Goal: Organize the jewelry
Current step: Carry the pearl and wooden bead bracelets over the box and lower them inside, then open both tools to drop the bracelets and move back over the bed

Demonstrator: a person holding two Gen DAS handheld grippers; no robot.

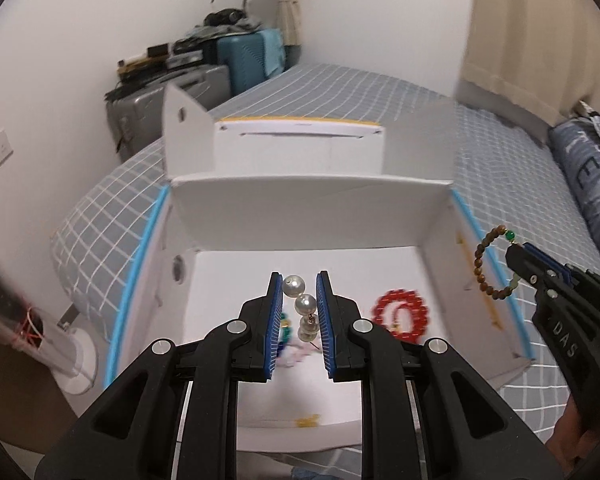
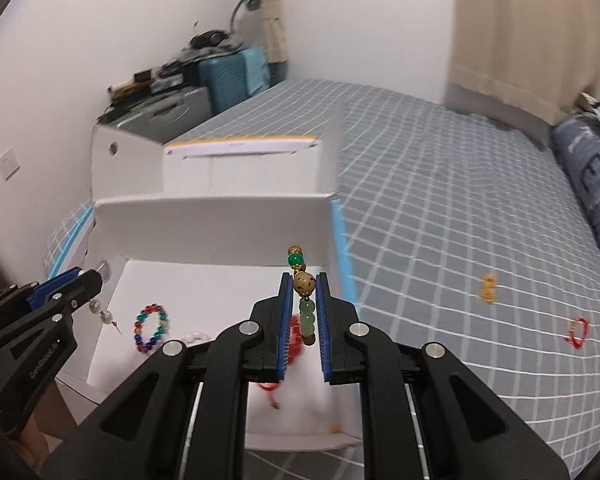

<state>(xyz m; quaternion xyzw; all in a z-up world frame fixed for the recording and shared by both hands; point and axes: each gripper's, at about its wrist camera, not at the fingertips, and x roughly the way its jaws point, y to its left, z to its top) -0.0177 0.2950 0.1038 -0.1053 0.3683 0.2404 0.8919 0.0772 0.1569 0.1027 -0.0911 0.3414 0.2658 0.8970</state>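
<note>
Both over the box (image 1: 312,196): left claw (image 1: 299,312) pinching pearls (image 1: 300,300), right claw (image 2: 304,312) pinching bracelet (image 2: 305,284); next, I release inside.

Both views were evenly and softly lit, with no harsh shadows. The white box (image 1: 308,216) interior looked washed out, nearly glaring. Motion blur smeared the box edges and the red bracelet (image 1: 400,314). Fisheye distortion bowed the bed's (image 2: 460,200) grid lines, and dark vignetting filled every corner.

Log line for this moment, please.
left gripper: shut on pearl earring | right gripper: shut on wooden bead bracelet | both over white box
</note>
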